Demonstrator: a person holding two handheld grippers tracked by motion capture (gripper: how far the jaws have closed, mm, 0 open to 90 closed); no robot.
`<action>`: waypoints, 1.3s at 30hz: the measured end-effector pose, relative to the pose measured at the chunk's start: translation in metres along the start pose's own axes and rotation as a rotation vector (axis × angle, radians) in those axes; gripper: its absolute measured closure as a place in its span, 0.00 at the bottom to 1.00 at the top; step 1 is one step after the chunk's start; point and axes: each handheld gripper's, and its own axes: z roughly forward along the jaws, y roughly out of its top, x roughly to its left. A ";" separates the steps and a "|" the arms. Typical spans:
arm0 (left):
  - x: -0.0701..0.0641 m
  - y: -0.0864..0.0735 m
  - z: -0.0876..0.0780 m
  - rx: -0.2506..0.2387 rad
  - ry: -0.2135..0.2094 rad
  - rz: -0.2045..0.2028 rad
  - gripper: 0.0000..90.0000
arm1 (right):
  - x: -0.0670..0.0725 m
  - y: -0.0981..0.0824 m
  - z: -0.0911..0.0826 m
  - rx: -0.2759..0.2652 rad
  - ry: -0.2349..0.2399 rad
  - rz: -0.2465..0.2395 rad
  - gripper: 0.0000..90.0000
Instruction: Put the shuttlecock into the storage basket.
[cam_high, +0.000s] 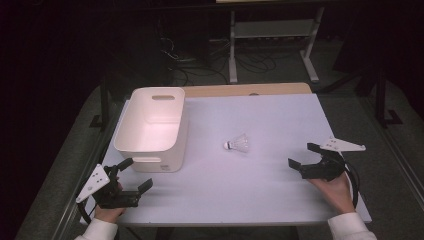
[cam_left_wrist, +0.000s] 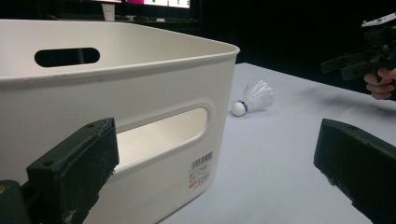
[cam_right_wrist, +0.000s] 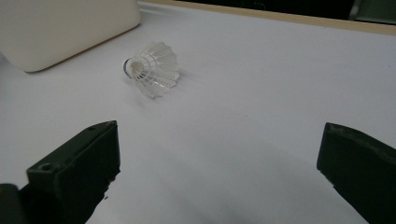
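Clearly my right gripper (cam_high: 303, 156) is nearer the shuttlecock (cam_high: 238, 144), which lies on its side ahead and to that gripper's left, cork end pointing toward the bin (cam_high: 150, 125). Both pairs of jaws stand wide apart, empty; my left gripper (cam_high: 136, 174) sits just beside the bin.

Shuttlecock (cam_high: 238, 144) on table (cam_high: 280, 190), right of bin (cam_high: 150, 127).

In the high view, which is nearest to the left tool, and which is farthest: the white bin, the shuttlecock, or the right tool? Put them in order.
Measured from the left tool, at the table's near left corner:
1. White bin, just beyond it on the left side.
2. Shuttlecock, lying near the table's middle.
3. Right tool, far across at the right edge.
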 end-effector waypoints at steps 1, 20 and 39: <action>0.000 0.000 0.000 0.000 0.000 0.000 0.00 | 0.000 0.000 0.000 0.000 0.000 0.000 0.00; -0.003 0.026 -0.001 0.004 -0.016 0.047 0.00 | 0.000 -0.001 0.000 -0.006 -0.013 -0.006 0.00; -0.001 0.057 0.010 0.003 -0.048 0.100 0.00 | 0.000 -0.001 0.000 -0.005 -0.011 -0.004 0.00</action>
